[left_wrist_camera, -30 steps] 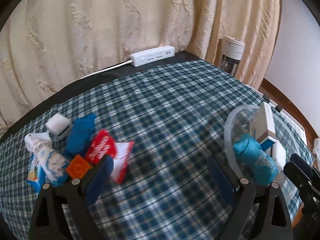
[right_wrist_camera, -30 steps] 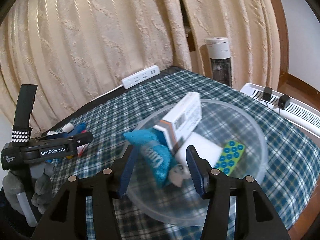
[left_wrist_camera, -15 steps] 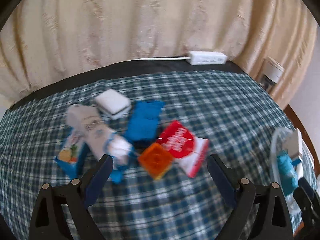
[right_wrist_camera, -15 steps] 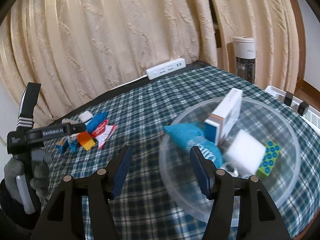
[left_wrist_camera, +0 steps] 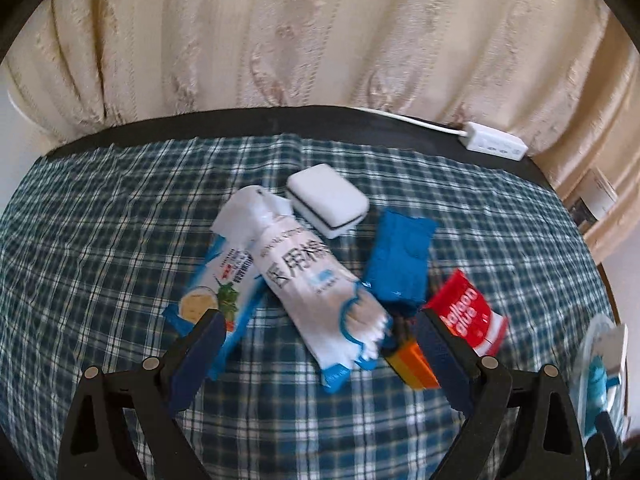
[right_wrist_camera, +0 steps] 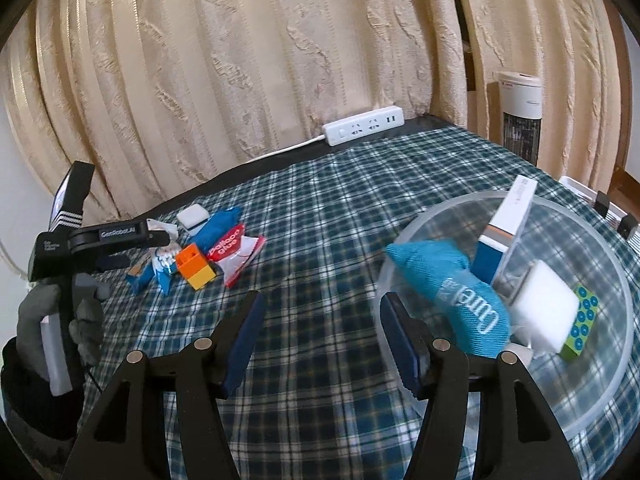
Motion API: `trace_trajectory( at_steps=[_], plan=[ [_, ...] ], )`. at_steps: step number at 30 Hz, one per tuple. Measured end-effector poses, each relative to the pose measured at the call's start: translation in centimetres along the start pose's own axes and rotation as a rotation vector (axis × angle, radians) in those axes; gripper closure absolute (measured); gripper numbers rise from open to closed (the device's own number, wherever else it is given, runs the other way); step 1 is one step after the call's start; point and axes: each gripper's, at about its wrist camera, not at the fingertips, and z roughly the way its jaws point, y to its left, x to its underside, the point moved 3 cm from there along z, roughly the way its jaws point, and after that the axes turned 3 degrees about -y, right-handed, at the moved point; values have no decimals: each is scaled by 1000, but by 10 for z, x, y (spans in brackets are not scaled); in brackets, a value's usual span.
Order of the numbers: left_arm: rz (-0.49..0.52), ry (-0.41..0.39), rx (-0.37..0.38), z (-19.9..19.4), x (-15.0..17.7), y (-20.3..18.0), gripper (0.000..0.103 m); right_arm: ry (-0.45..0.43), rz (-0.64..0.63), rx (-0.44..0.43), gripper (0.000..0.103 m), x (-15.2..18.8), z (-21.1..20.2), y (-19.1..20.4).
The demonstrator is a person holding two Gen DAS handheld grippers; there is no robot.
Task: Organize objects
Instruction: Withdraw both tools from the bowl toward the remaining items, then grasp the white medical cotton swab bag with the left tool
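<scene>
Readable markings: red packet (left_wrist_camera: 466,312) printed "balloon glue" in white; white swab bag (left_wrist_camera: 316,280) bearing large Chinese characters, "医用" legible, the rest cut off; teal pouch (right_wrist_camera: 460,296) in the clear bowl (right_wrist_camera: 600,400) lettered "Cure"; left claw (right_wrist_camera: 156,236) body marked "GenRobot.AI"; snack packet (left_wrist_camera: 224,288) print too small to read

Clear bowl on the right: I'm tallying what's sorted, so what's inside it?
The clear bowl holds a teal pouch, a white-and-blue box leaning on the rim, a white block and a green studded brick. Anything beneath them is covered.
</scene>
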Motion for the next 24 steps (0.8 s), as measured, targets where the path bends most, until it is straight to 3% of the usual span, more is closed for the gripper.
trace_trajectory(
  at_steps=[6,24],
  plan=[
    [-62,39,-16,16,-4,14,6,25,-22,-16,41,2,10,9],
    [-155,59,79,30,-21,18,6,94,-83,-49,41,9,45,37]
  ],
)
